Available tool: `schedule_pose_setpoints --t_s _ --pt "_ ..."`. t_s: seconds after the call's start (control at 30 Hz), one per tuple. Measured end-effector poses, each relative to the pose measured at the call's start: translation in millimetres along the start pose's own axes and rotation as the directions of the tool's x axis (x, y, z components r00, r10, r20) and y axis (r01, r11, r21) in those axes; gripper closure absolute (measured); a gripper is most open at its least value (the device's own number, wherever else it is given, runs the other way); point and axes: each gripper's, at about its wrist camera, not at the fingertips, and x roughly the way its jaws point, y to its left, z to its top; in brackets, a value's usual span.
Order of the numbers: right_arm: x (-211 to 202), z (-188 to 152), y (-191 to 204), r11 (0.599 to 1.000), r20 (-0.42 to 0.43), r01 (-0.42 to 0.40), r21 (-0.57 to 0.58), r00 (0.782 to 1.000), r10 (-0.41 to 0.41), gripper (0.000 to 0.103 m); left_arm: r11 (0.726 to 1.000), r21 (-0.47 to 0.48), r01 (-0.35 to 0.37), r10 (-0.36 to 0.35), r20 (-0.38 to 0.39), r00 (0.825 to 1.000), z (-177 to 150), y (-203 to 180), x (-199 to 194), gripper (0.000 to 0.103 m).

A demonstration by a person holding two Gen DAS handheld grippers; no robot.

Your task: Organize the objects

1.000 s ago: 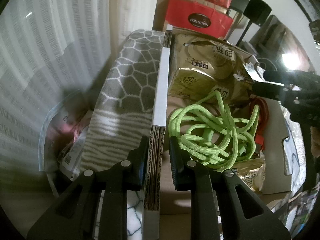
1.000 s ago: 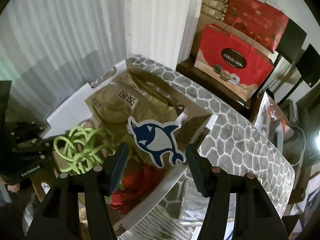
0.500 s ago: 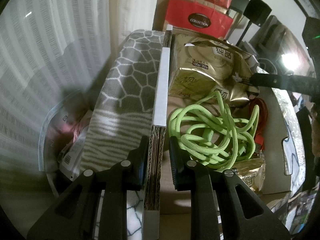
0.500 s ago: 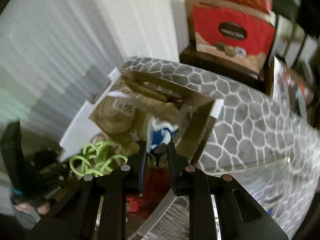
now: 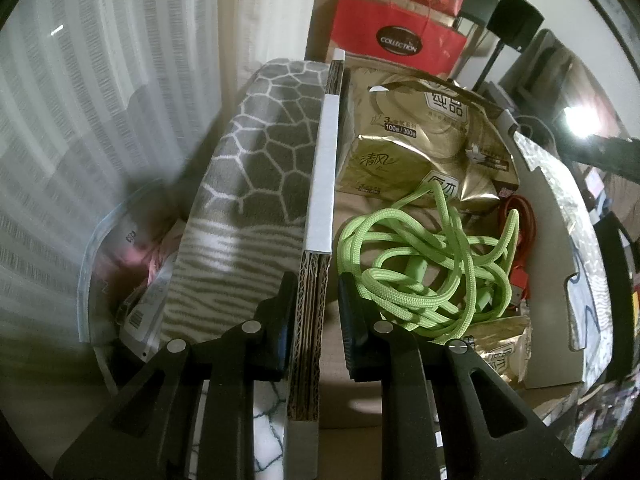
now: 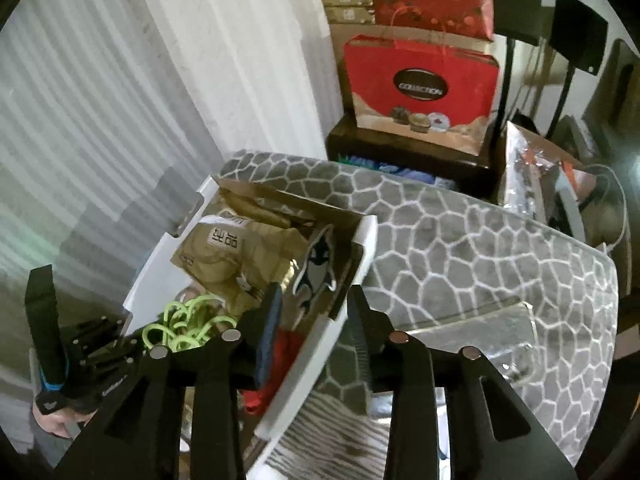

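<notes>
Left gripper [image 5: 312, 312] pinches the box [image 5: 326, 184] wall, jaws clamped, likely to steady it. Right gripper [image 6: 314, 320], jaws just reopened and empty, hangs above the fish sticker [image 6: 318, 264], dropped inside at twelve o'clock beside the rope [image 6: 186, 322].

- The left gripper [image 5: 316, 312] is angled steeply downward, its jaws clamped shut.
- The right gripper [image 6: 314, 332] is tilted downward, its jaws just reopened, nothing pressed between them.
</notes>
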Motion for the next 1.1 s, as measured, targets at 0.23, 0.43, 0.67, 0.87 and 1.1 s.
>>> schedule_pose_setpoints --t_s 0.23,0.43,0.67,0.87,1.1 --pt "-24.0 -18.6 -31.9 0.99 0.008 0.138 0.022 0.99 -0.138 0.038 1.0 0.0 -0.003 0.003 0.0 1.0 -0.4 0.6 0.2 0.085" --pt "-27.3 -39.6 -73.4 0.959 -0.025 0.277 0.056 0.961 -0.276 0.032 1.0 0.001 -0.007 0.007 -0.001 1.0 -0.7 0.8 0.2 0.085" --pt "-26.1 -68.3 -106.2 0.94 -0.074 0.324 0.109 0.945 -0.318 0.032 1.0 0.005 -0.02 0.02 -0.004 1.0 -1.6 -1.9 0.0 0.085" --pt "-17.2 -75.7 -122.8 0.924 -0.087 0.36 0.13 0.932 -0.351 0.032 1.0 0.005 -0.025 0.025 -0.005 1.0 -1.8 -4.9 -1.0 0.085" --pt "-11.3 -79.2 -141.7 0.916 -0.092 0.335 0.22 0.942 -0.322 0.035 1.0 0.004 -0.027 0.027 -0.007 1.0 -1.9 -7.9 -1.8 0.085"
